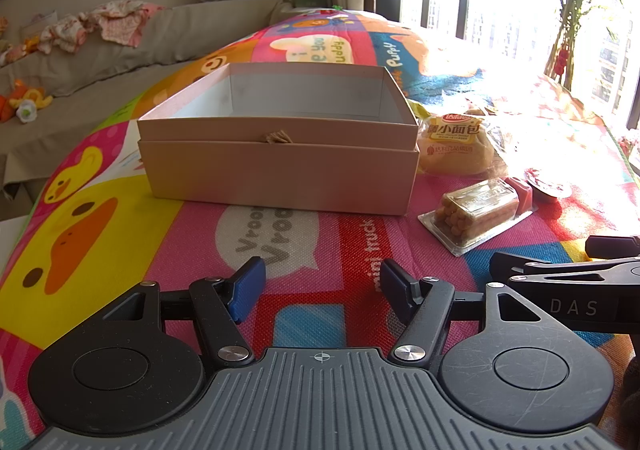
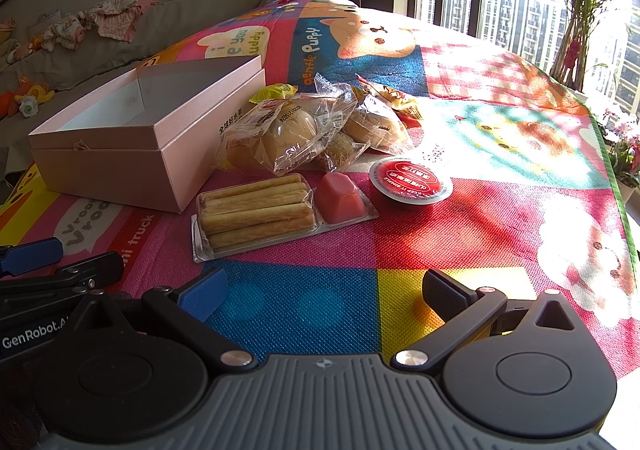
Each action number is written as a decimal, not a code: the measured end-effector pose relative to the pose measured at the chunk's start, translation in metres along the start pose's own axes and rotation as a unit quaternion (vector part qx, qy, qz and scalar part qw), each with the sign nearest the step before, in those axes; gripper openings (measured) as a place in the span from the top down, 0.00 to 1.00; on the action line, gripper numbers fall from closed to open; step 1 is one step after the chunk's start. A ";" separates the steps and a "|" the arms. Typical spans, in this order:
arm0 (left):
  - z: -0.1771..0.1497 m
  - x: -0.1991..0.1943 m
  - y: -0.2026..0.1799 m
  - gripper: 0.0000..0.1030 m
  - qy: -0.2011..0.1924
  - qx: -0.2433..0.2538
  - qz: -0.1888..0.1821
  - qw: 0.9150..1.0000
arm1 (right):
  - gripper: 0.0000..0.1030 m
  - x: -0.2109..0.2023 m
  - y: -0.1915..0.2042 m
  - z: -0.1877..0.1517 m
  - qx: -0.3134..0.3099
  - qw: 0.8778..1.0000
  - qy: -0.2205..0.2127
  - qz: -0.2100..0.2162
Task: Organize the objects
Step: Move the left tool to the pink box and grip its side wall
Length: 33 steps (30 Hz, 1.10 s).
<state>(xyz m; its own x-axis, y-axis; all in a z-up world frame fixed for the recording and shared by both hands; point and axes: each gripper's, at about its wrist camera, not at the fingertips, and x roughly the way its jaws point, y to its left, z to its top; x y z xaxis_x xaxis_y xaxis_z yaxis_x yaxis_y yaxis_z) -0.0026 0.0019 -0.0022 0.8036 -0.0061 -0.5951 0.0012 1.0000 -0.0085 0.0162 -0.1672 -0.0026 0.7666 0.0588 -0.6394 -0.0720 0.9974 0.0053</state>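
An open, empty pink box (image 1: 276, 166) stands on the colourful mat; it also shows in the right wrist view (image 2: 120, 166). Right of it lie a biscuit-stick pack with a red dip cup (image 2: 264, 212), also in the left wrist view (image 1: 476, 210), a wrapped bread bun (image 2: 288, 138) (image 1: 454, 144), more wrapped snacks (image 2: 380, 118) and a round red-lidded cup (image 2: 410, 180). My left gripper (image 1: 322, 286) is open and empty, low over the mat in front of the box. My right gripper (image 2: 324, 296) is open and empty, in front of the biscuit pack.
The mat (image 2: 500, 154) covers a wide surface. A grey sofa (image 1: 100, 54) with clothes and toys stands at the left. Windows and a plant (image 2: 580, 10) are at the far right. The right gripper's body (image 1: 572, 290) shows at the right edge of the left view.
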 end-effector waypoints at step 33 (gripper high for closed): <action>0.000 0.004 0.000 0.32 0.000 0.002 0.002 1.000 | 0.00 0.001 -0.001 -0.002 -0.004 1.000 0.004 0.007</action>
<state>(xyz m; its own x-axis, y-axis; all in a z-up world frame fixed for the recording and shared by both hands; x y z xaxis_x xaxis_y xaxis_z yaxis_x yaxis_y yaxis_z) 0.0008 0.0014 -0.0047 0.8035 -0.0024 -0.5953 0.0002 1.0000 -0.0038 0.0161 -0.1679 -0.0052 0.7605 0.0720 -0.6453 -0.0879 0.9961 0.0075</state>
